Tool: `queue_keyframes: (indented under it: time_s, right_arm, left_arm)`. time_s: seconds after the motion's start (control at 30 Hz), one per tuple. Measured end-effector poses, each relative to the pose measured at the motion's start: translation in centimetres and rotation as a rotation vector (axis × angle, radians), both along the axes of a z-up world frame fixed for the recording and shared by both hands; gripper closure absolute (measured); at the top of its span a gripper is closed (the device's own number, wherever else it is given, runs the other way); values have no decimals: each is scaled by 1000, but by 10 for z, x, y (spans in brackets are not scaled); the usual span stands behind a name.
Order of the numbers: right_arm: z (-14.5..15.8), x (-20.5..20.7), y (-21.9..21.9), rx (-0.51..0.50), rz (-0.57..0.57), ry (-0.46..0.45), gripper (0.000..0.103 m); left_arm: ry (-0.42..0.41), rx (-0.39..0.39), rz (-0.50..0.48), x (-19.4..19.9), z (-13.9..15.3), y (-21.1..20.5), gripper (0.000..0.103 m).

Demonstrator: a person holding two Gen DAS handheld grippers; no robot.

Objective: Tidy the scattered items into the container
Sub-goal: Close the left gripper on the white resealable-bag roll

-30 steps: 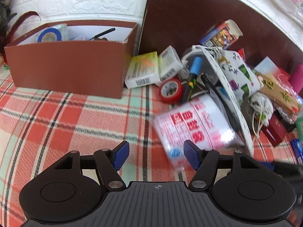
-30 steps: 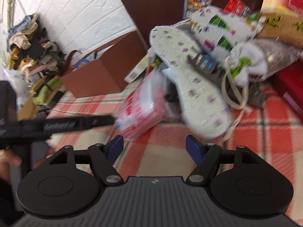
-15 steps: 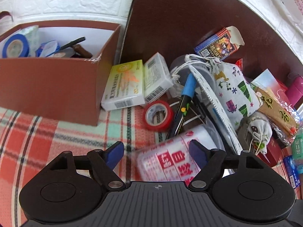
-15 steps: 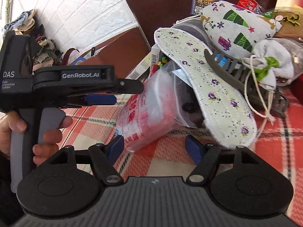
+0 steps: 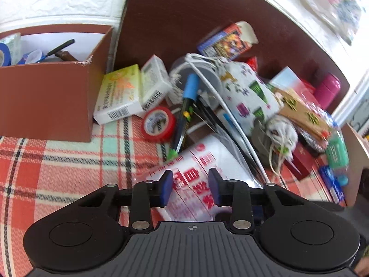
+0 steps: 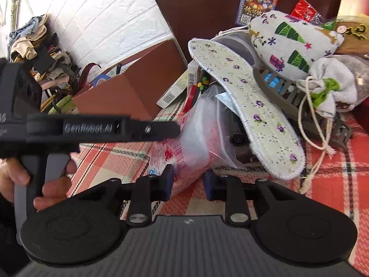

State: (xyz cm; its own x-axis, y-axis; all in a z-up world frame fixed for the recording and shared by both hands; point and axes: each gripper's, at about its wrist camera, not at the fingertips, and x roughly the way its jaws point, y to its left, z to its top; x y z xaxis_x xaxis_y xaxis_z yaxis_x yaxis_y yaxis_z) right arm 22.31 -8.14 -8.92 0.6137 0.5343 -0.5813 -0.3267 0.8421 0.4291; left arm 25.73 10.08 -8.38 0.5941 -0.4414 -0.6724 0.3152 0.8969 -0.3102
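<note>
Left wrist view: the left tongs (image 5: 190, 188) now straddle the red-printed plastic bag (image 5: 203, 175), pads much narrower than half a second ago, when they stood wide with the bag only entering the gap. They appear to pinch the film, though full contact is hard to confirm (motion blur on the bag).

Right wrist view shows the right tongs (image 6: 188, 181) narrowed likewise, the bag's (image 6: 184, 147) lower end between the pads; whether they actually clamp it I cannot tell. The left tool's arm (image 6: 99, 128) crosses this frame, a hand (image 6: 34, 180) on its grip.

Judgement: both tools have converged on one item, so the bag is the piece being taken. It lies on the plaid-covered surface (image 5: 57, 161), at the near edge of the heap, well apart from the brown cardboard box (image 5: 46, 101).

Containers:
- Brown box, toward the far left corner: holds blue tape (image 5: 4, 54), a black pen (image 5: 61, 46) and other small pieces I cannot name.
- Grey slatted basket (image 6: 290, 92) tipped within the heap; contents unclear.

Outside the box: yellow-green carton (image 5: 120, 94), white carton (image 5: 154, 82), red tape roll (image 5: 158, 124), marker (image 5: 188, 110), floral insole (image 6: 244, 110), printed pouch (image 6: 293, 39).
</note>
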Motion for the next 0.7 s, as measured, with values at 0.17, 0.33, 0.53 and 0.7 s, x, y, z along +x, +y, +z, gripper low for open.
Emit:
queue_keyframes:
  time_s: [0.17,0.33,0.53,0.7]
  right_arm:
    - [6,-10,-13,-1,-29,-16,86]
    - [8,-18,-38,7,-92,-10,90]
    - [0,-22,-49,70,-92,41,67]
    - [-6,-10,-38,94,-79,56,56]
  left_arm:
    - [-7,45,-69,-19,5,-12,58]
    - [-42,124,-110,-29,10,-20,32]
    - [-7,87,-92,-6,6,-7,24]
    - [50,15,-138,13,-5,1,20]
